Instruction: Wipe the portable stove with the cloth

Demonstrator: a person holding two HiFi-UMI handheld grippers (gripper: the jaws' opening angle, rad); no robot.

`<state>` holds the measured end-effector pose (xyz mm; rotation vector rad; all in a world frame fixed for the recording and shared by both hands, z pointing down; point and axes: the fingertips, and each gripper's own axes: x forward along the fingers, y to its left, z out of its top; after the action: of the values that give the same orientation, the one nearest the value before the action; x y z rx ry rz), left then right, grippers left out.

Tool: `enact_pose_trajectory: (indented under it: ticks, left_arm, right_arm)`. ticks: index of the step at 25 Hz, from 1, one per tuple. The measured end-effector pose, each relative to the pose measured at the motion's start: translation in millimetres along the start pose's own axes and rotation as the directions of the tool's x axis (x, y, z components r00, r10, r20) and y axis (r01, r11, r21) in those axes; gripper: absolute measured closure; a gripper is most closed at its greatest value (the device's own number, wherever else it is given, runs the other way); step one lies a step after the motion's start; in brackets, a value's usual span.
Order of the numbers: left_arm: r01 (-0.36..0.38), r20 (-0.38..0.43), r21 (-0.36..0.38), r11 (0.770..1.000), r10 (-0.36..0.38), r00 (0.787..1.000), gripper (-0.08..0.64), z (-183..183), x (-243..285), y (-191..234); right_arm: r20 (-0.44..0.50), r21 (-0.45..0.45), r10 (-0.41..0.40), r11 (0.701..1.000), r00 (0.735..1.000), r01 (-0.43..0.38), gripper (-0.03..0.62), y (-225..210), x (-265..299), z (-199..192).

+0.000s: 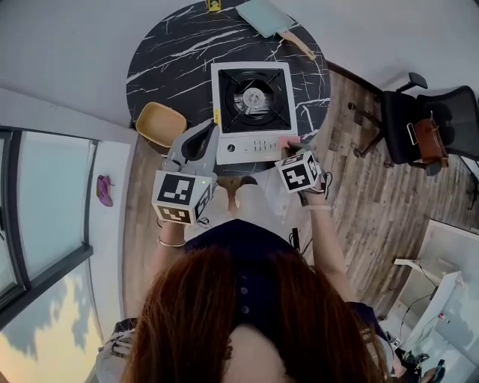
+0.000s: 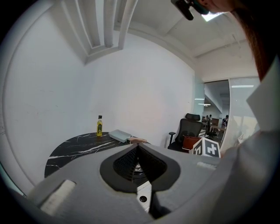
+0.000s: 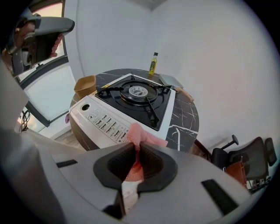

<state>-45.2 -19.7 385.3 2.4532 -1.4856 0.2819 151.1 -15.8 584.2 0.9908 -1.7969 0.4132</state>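
Observation:
A white portable stove [image 1: 252, 112] with a black burner top stands at the near edge of a round black marble table [image 1: 168, 67]. My right gripper [image 1: 288, 143] is shut on a pink cloth [image 3: 141, 135], whose bunched end lies against the front right corner of the stove [image 3: 122, 116] by its control panel. Just off the stove's front left corner, my left gripper [image 1: 203, 138] is held a little above the table with its jaws closed together and nothing between them. In the left gripper view the left gripper [image 2: 138, 148] hides most of the stove.
A tan bowl [image 1: 160, 124] sits at the table's left edge. A grey-green board with a wooden handle [image 1: 269, 19] and a small yellow bottle [image 1: 214, 5] stand at the far side. A black office chair [image 1: 419, 123] is on the wooden floor to the right.

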Motion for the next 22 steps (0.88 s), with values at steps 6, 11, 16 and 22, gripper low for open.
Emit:
enact_pose_trajectory:
  ticks: [6, 11, 16, 22]
  left_arm:
    - [-0.022, -0.003, -0.006, 1.000, 0.022, 1.000, 0.548, -2, -9, 4]
    - [-0.039, -0.001, -0.007, 0.999, 0.039, 0.999, 0.548, -2, -14, 7]
    - [-0.056, -0.002, -0.010, 0.998, 0.056, 0.998, 0.548, -3, -18, 10]
    - [-0.078, 0.000, -0.018, 0.997, 0.078, 0.997, 0.548, -5, -22, 14]
  right_arm:
    - [0.015, -0.019, 0.031, 0.999, 0.999, -0.031, 0.557, 12, 2, 11]
    - [0.023, -0.035, 0.055, 0.998, 0.998, -0.055, 0.557, 21, 5, 18]
    - [0.028, -0.058, 0.083, 0.995, 0.996, -0.081, 0.557, 28, 7, 26]
    - [0.028, -0.085, 0.110, 0.991, 0.994, -0.107, 0.557, 39, 9, 33]
